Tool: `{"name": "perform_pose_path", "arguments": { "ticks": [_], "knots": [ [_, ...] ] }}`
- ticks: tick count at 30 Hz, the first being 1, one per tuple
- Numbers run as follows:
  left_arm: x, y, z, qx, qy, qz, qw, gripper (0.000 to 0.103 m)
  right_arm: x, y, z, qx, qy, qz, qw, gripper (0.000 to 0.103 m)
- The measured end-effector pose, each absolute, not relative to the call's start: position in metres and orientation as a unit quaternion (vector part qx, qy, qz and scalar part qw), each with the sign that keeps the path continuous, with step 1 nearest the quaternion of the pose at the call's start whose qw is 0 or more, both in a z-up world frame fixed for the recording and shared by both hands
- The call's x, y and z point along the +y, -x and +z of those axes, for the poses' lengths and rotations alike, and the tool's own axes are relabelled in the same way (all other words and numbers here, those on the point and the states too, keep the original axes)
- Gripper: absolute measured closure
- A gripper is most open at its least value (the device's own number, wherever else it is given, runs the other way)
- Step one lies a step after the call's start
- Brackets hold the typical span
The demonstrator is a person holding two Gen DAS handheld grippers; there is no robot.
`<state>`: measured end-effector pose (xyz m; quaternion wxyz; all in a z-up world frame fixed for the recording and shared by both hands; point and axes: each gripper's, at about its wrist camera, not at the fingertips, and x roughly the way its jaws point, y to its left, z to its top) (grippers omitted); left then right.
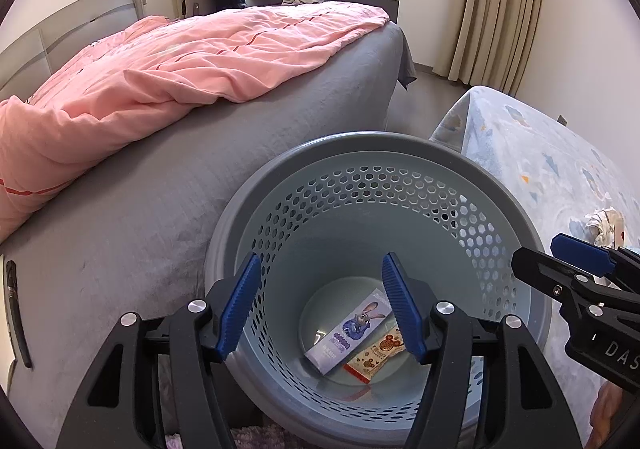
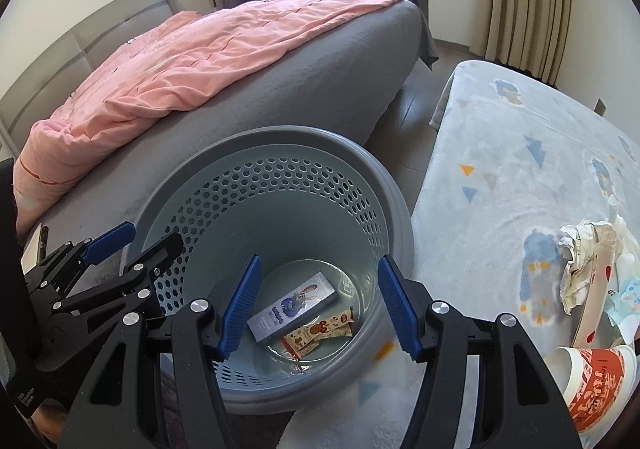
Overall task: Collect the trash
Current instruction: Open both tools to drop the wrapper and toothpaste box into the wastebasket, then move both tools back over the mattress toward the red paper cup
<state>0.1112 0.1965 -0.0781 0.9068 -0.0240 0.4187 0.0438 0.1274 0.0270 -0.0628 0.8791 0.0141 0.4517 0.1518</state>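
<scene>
Trash basket [image 1: 372,177] held a box [image 1: 352,333] and wrapper [image 1: 378,355]; both grippers [image 1: 320,309] [image 2: 316,305] hovered above, wide, empty; crumpled paper [image 2: 584,261] waited right.

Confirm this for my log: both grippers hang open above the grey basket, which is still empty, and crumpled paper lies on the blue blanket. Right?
Not quite: the grey basket is not empty. The right wrist view shows a small box and a snack wrapper on its bottom. Otherwise correct: left gripper and right gripper open, crumpled paper on the blue blanket.
</scene>
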Motion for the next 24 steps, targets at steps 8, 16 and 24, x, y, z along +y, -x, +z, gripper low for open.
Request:
{"name": "perform_pose_path", "arguments": {
  "ticks": [8,16,24],
  "knots": [
    [0.194,-0.107,-0.077,0.412,0.015,0.048,0.91,0.042,0.024,-0.12,-0.06,0.451,-0.012,0.147,0.88,0.041],
    [0.191,-0.102,-0.073,0.409,0.011,0.046,0.911,0.042,0.016,-0.111,-0.055,0.449,-0.016,0.139,0.882,0.041],
    [0.183,-0.092,-0.067,0.409,0.002,0.041,0.911,0.042,0.002,-0.098,-0.052,0.451,-0.026,0.127,0.883,0.04]
  ]
}}
